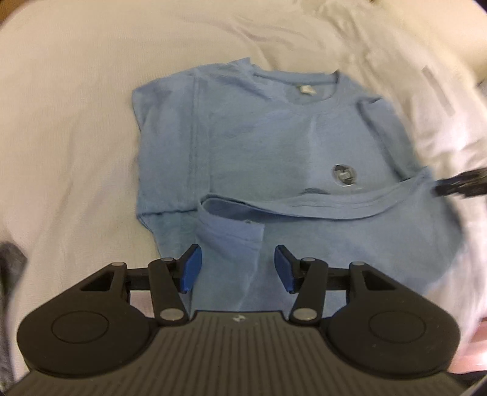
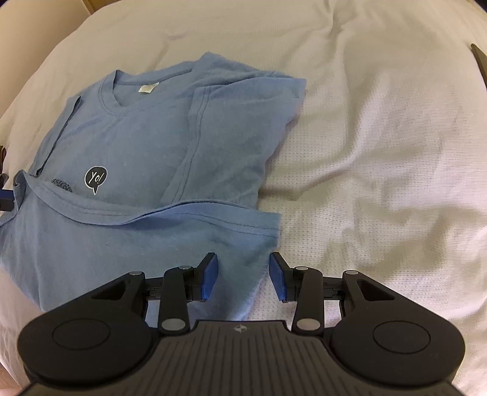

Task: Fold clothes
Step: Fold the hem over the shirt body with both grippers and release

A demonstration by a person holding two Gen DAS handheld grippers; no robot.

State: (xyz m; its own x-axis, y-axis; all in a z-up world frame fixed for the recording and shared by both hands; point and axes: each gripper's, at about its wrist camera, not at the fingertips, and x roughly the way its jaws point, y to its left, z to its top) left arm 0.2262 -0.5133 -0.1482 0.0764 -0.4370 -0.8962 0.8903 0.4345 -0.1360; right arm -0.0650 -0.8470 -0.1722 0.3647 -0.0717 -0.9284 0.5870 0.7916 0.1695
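Observation:
A light blue T-shirt [image 1: 261, 143] lies on a white bedspread, sleeves folded in and its bottom part folded up over the chest. A black "Yo!" speech-bubble print [image 2: 96, 178] shows just above the folded hem. My left gripper [image 1: 238, 268] is open and empty, hovering over the shirt's near left fold. My right gripper [image 2: 244, 278] is open and empty over the shirt's near right corner [image 2: 255, 274]. The right gripper also shows blurred at the right edge of the left wrist view [image 1: 462, 182]. The collar with a white tag [image 2: 147, 87] points away.
The white textured bedspread [image 2: 380, 170] spreads wide to the right of the shirt, with soft wrinkles. A dark garment [image 1: 9, 268] lies at the left edge of the left wrist view. A pale wall or headboard [image 2: 39, 27] shows at the far left.

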